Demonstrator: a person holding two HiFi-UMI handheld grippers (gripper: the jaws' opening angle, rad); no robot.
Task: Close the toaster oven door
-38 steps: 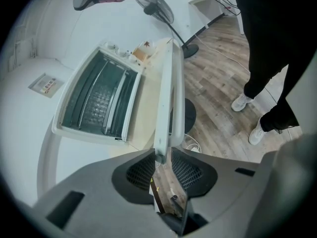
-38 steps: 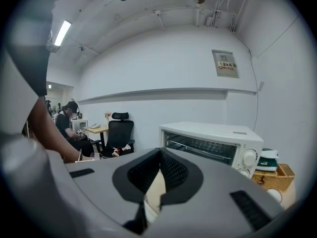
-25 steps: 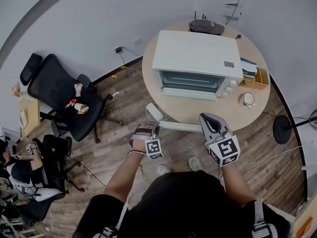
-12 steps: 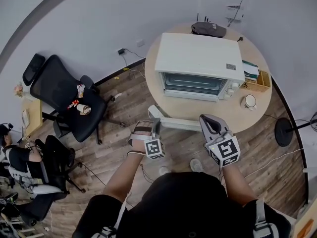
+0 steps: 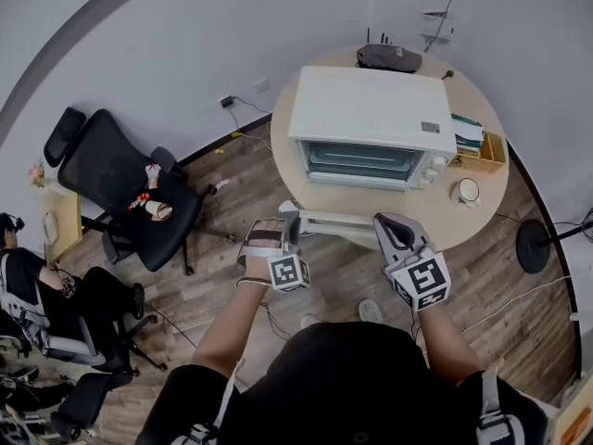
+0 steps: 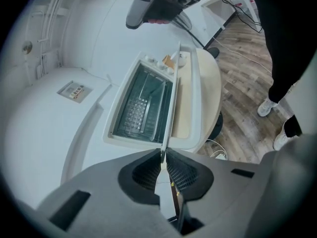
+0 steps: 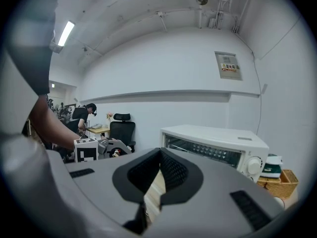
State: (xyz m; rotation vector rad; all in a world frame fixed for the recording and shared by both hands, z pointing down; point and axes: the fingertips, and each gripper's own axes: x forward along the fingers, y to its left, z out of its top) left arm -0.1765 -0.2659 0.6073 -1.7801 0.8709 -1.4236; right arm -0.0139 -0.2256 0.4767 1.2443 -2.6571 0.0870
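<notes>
A white toaster oven stands on the round wooden table. Its door hangs open, folded down over the table's near edge. My left gripper is at the door's left end. In the left gripper view the door runs edge-on away from the jaws, and my left gripper is shut on that thin edge, beside the dark cavity with its rack. My right gripper hovers shut and empty at the door's right end. It faces the oven front in the right gripper view, tips together.
A black office chair stands left of the table. On the table's right are a mug and a wooden box; a black device lies behind the oven. A round stand base sits right. A person sits far left.
My left gripper has moved forward to the door's left end and closed on its edge. The right gripper has hardly moved.
</notes>
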